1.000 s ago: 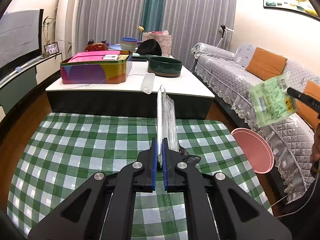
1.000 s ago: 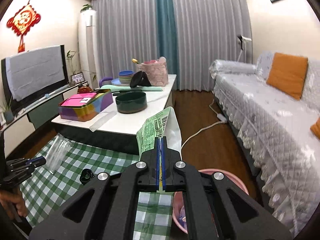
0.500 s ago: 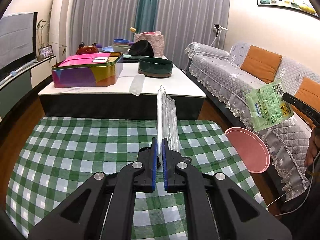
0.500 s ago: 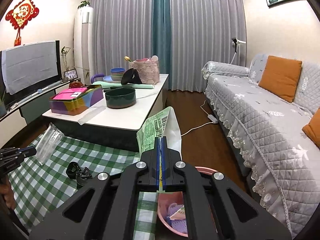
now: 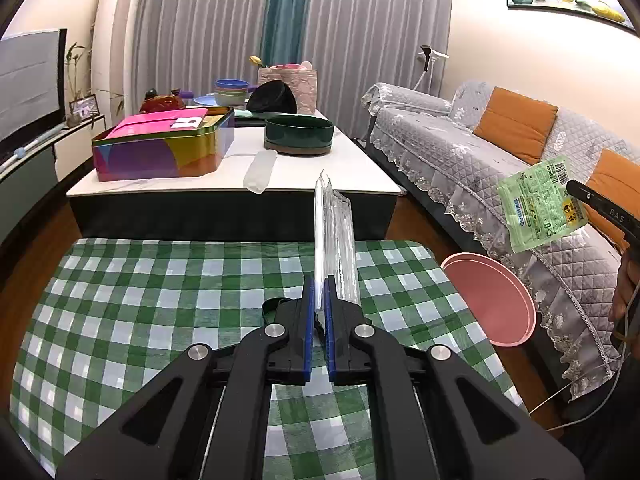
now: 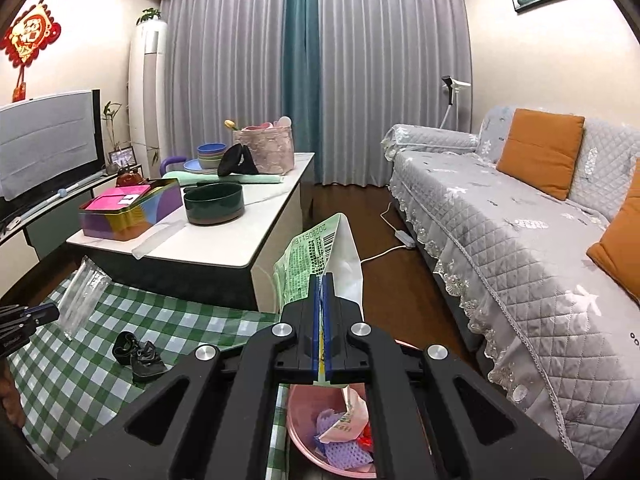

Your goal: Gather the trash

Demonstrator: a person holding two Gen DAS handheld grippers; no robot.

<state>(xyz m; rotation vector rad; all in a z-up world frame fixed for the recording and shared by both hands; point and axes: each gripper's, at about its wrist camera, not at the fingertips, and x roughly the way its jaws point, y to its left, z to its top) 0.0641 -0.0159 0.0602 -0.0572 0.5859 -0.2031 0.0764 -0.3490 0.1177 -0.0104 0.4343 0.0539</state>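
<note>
Since a moment ago my right gripper (image 6: 322, 280) has carried its green wrapper (image 6: 308, 266) further over, so the pink bin (image 6: 304, 440) now sits directly beneath its jaws, where before only the rim showed. Its jaws are pressed together on the wrapper's lower edge, and the packet stands up from them, printed side left, white inside right. Below, the bin already holds crumpled purple mesh, pale paper and a bit of red.

My left gripper (image 5: 319, 284) has barely shifted. It pinches a clear plastic package (image 5: 338, 240) by its bottom edge, upright over the green checked cloth (image 5: 160, 300). Just beyond its fingertips a small black crumpled scrap (image 6: 138, 354) lies on the cloth, seen clearly from the right wrist.

From the left wrist, the bin stands at the cloth's right edge, tilted toward me, with the wrapper hanging above and to its right.

Further off, the white coffee table (image 5: 320, 184) carries a colourful tin (image 5: 160, 152), a dark green bowl (image 5: 298, 136) and stacked bowls. The grey quilted sofa (image 6: 520, 240) runs along the right.
</note>
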